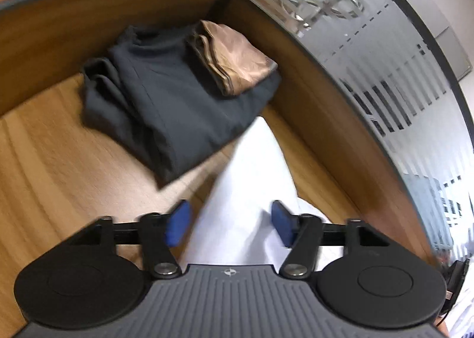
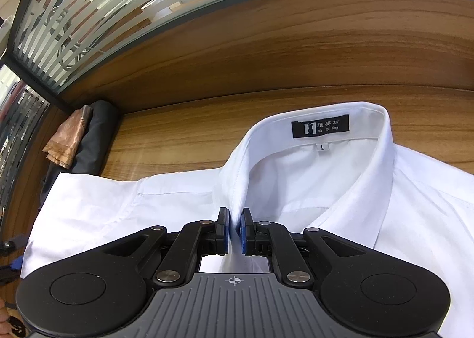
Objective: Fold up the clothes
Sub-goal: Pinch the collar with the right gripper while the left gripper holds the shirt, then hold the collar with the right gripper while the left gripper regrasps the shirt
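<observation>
On the wooden table (image 2: 183, 133), from left to right, folded dark and tan clothes (image 1: 166, 95) lie stacked, the left gripper (image 1: 231, 224) hangs spread over a white sleeve (image 1: 248, 166), and the right gripper (image 2: 235, 227) pinches the white shirt (image 2: 326, 190) at its collar.

One white shirt (image 2: 340, 190), one dark folded garment (image 1: 166, 95), one tan folded cloth (image 1: 234, 56).

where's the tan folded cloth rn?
The tan folded cloth lies on top of the folded dark grey garment in the far corner of the wooden table, by the frosted glass partition; the right wrist view shows it far left.
</observation>
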A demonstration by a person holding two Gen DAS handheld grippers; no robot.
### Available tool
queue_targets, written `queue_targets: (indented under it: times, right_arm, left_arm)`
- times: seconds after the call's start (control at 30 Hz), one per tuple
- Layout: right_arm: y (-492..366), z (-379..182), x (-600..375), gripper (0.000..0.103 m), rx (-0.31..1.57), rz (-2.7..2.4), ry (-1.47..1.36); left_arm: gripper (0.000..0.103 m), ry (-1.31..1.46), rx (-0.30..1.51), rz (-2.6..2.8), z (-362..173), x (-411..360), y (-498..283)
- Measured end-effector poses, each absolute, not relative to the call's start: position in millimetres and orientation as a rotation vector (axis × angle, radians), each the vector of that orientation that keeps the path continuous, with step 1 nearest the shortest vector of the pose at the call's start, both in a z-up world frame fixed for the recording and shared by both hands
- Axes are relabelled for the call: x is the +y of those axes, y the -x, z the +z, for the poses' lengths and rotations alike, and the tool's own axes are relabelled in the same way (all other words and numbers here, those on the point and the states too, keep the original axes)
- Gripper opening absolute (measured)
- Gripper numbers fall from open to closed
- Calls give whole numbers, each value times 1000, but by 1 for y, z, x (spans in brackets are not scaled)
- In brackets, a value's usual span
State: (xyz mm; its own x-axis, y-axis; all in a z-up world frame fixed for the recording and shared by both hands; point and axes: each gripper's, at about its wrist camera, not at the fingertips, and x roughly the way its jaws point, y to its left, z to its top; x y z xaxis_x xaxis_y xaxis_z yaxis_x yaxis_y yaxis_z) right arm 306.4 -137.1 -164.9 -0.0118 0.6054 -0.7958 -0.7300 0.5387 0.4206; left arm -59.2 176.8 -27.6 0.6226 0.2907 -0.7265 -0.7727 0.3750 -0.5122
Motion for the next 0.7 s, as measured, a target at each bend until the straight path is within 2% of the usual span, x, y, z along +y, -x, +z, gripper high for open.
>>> queue_targets:
  times: [0.03,0.07,0.37,0.6,0.63,0.7]
  right_arm:
    - [-306,-165,-138,10,1179,1060,129]
    - [-306,-166,-138,10,1181,1058,129]
    - [-308,-169,-139,10,1192,1051,133]
    - [-310,-174,-139,11,1206,1049,145]
    - [-310,-174,-139,11,1208,1049,147]
    - [-311,-176,-138,11,1212,1048,149]
  left_arm:
    - [13,946,581,713,-27,175,55]
    - [6,933,576,693,-26,174,52]
    - [4,880,479,429,14,124,8]
    - [5,691,684,110,7,49,-58]
    - [10,676,721,67,2,40,-66]
    - [13,643,785,-7,-6,24,-77]
